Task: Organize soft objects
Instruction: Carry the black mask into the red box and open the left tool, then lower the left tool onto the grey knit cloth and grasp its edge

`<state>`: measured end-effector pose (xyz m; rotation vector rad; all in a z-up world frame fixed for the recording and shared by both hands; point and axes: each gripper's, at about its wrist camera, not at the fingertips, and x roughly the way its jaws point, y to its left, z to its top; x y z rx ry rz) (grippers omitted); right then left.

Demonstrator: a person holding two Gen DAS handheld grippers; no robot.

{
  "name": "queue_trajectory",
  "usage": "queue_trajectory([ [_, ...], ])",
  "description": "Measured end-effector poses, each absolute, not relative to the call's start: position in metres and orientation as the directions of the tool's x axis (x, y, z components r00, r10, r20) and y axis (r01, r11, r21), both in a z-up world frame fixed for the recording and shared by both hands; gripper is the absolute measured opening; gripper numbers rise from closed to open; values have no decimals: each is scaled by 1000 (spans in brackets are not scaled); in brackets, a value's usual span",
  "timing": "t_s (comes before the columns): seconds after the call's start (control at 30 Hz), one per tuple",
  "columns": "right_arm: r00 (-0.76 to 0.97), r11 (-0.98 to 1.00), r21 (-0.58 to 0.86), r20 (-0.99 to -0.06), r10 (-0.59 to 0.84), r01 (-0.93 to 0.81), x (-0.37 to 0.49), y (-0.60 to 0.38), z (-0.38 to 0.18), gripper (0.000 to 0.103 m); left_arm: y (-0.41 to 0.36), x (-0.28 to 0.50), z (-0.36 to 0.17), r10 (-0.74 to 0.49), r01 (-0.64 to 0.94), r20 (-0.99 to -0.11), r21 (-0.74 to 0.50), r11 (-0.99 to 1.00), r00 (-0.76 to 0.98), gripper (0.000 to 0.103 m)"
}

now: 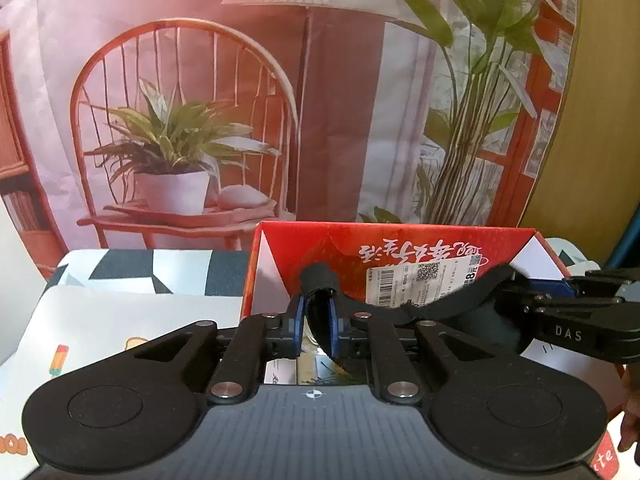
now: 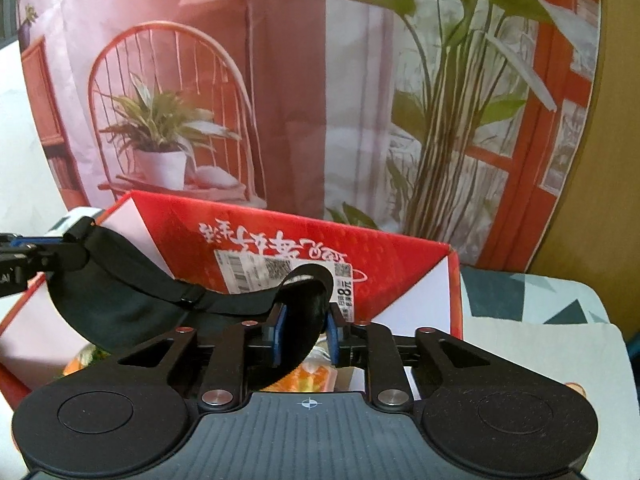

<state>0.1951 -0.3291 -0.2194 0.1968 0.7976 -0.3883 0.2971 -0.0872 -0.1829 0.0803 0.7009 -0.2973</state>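
We hold a black fabric eye mask (image 2: 132, 300) in both nearly closed grippers (image 1: 318, 320) (image 2: 306, 332) over a red cardboard box (image 1: 340, 248) on a geometric-patterned tablecloth (image 1: 168, 268), before a printed chair-and-plants backdrop (image 2: 280, 100)

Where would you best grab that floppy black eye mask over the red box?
At its two ends, one from each side, I would judge. The black eye mask is limp, so it sags in the middle. Here the left gripper and right gripper each have an end between their blue pads, stretching it above the red box.
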Motion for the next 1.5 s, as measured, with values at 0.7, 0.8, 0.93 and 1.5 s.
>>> queue_trajectory([
  [0.7, 682, 931, 30, -689, -245, 365, 139, -288, -182, 102, -64, 216, -153, -231, 324, -594, 53, 945, 771, 100],
  [0.8, 694, 930, 38, -677, -246, 366, 127, -278, -177, 103, -58, 199, -153, -220, 321, -592, 70, 945, 776, 100],
  [0.93, 712, 928, 45, -655, -252, 370, 110, -265, -171, 102, -49, 180, -151, -218, 318, -582, 74, 945, 783, 100],
  [1.5, 745, 932, 108, -636, -202, 345, 26, -204, -190, 103, -9, 94, -187, -235, 325, -615, 37, 945, 753, 100],
])
